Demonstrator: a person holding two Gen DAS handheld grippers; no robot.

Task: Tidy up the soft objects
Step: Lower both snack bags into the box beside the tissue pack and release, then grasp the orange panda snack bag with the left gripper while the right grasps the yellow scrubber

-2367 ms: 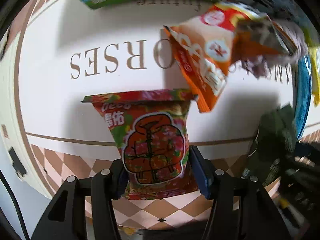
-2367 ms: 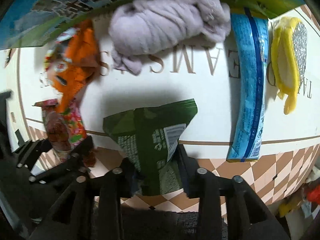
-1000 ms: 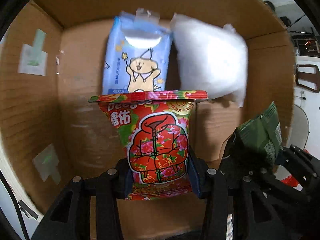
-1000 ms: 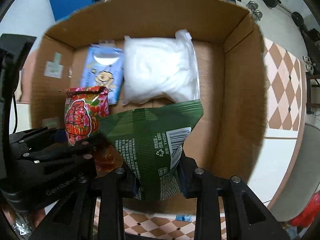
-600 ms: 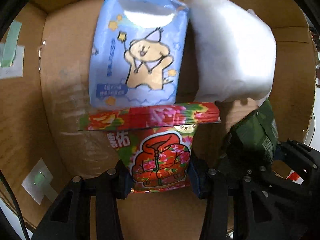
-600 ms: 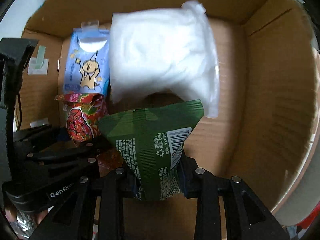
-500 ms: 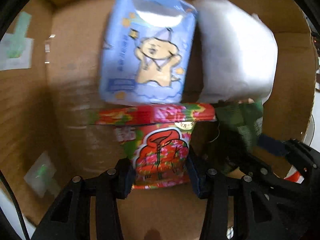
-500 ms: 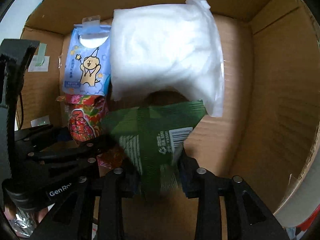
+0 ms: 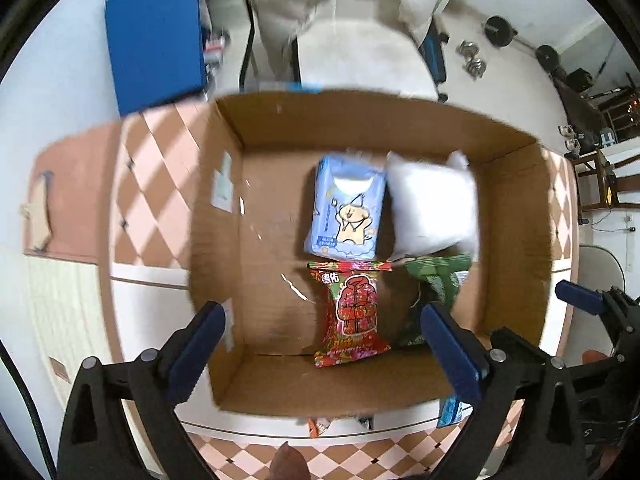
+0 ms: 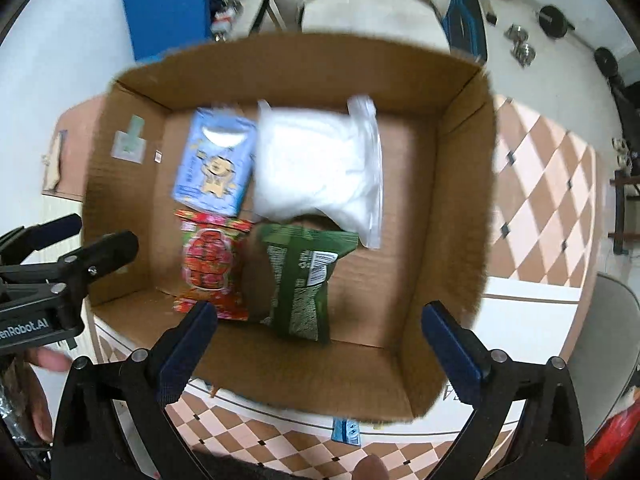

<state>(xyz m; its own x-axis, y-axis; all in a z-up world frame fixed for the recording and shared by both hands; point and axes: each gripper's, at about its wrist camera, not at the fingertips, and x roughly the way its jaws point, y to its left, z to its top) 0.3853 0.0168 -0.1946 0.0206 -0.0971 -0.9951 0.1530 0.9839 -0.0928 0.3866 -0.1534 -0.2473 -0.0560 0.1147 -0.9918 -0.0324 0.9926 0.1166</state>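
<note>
A cardboard box (image 9: 516, 248) (image 10: 448, 184) holds a red snack packet (image 9: 354, 308) (image 10: 210, 264), a green snack packet (image 9: 436, 284) (image 10: 302, 280), a blue tissue pack (image 9: 346, 216) (image 10: 214, 168) and a white plastic bag (image 9: 432, 212) (image 10: 316, 168). My left gripper (image 9: 320, 352) is open and empty, above the box's near edge. My right gripper (image 10: 316, 344) is open and empty, also above the near edge. The left gripper also shows at the left of the right wrist view (image 10: 68, 256).
The box sits on a table with an orange and white checked cloth (image 9: 144, 184) (image 10: 540, 184). A blue panel (image 9: 156, 36) and a white chair (image 9: 360, 52) stand behind it. Packet edges (image 10: 346, 432) poke out under the box's near side.
Both grippers have opened, let go of the red and green packets in the box, and pulled up and back out of it.
</note>
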